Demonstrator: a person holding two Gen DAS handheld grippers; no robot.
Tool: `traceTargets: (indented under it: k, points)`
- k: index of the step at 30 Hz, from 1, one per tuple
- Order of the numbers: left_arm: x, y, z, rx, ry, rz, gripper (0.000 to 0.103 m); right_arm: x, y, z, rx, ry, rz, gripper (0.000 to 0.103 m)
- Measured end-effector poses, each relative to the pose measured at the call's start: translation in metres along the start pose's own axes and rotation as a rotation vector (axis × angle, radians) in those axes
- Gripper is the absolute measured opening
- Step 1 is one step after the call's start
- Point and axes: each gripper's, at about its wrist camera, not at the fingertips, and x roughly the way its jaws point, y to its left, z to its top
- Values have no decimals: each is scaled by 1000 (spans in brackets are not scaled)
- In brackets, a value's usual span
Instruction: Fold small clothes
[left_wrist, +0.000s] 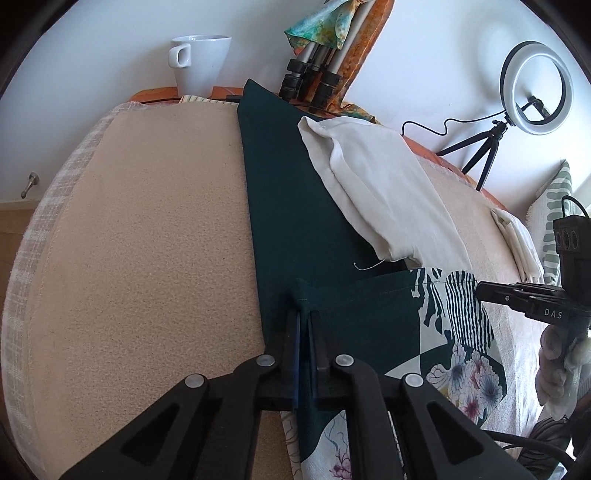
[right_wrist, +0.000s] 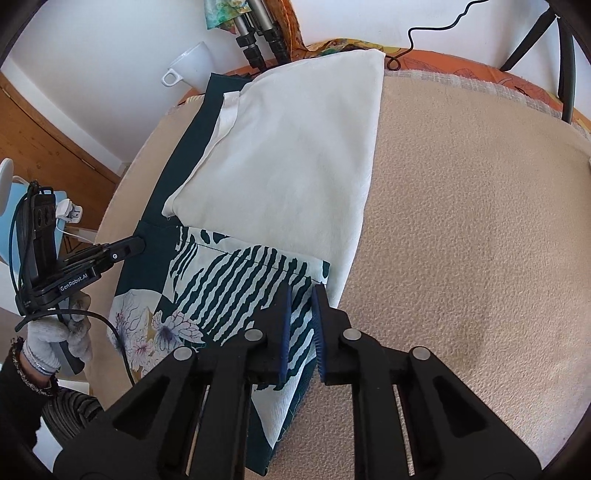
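A dark green cloth with a striped and floral print (left_wrist: 332, 236) (right_wrist: 236, 288) lies on the beige table cover, its near end folded back over itself. A folded white cloth (left_wrist: 380, 184) (right_wrist: 291, 155) lies on top of it. My left gripper (left_wrist: 305, 314) is shut on the green cloth's folded left corner; it also shows in the right wrist view (right_wrist: 142, 242). My right gripper (right_wrist: 301, 291) is shut on the printed cloth's right corner, with a small gap between the pads; it also shows in the left wrist view (left_wrist: 480, 288).
A white mug (left_wrist: 199, 62) and tripod legs (left_wrist: 310, 74) stand at the table's far edge. A ring light on a small tripod (left_wrist: 535, 88) stands far right. Another folded white cloth (left_wrist: 517, 240) lies at the right. Bare beige cover (right_wrist: 461, 221) spreads on both sides.
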Motion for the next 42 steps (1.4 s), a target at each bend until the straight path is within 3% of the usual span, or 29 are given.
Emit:
traceTargets:
  k: [2, 4, 8, 12, 16, 18, 20, 23, 28, 42]
  points:
    - [-4, 1, 3, 1, -18, 8, 26, -2, -2, 0, 5, -2, 5, 11]
    - [-10, 2, 8, 2, -41, 12, 33, -9, -6, 1, 12, -15, 25, 11]
    - [-15, 9, 24, -18, -64, -6, 36, -25, -11, 11, 2, -55, 29, 11]
    - [-17, 12, 44, -15, -86, -18, 39, -38, -13, 25, -22, -132, -42, 11]
    - [-17, 11, 68, 1, -110, -10, 42, -46, -17, 44, -42, -203, -59, 12]
    - [-14, 13, 82, -7, -121, -15, 46, -46, -19, 56, -52, -214, -50, 20]
    - [-9, 17, 96, -25, -129, -17, 50, -46, -21, 70, -60, -223, -44, 38]
    - [3, 27, 118, -64, -126, -36, 51, -40, -27, 91, -48, -209, -45, 51]
    - [30, 40, 149, -88, -105, -51, 56, -20, -49, 124, 18, -185, 15, 51]
    - [101, 48, 204, -111, -79, -41, 56, 39, -96, 182, 156, -161, 99, 51]
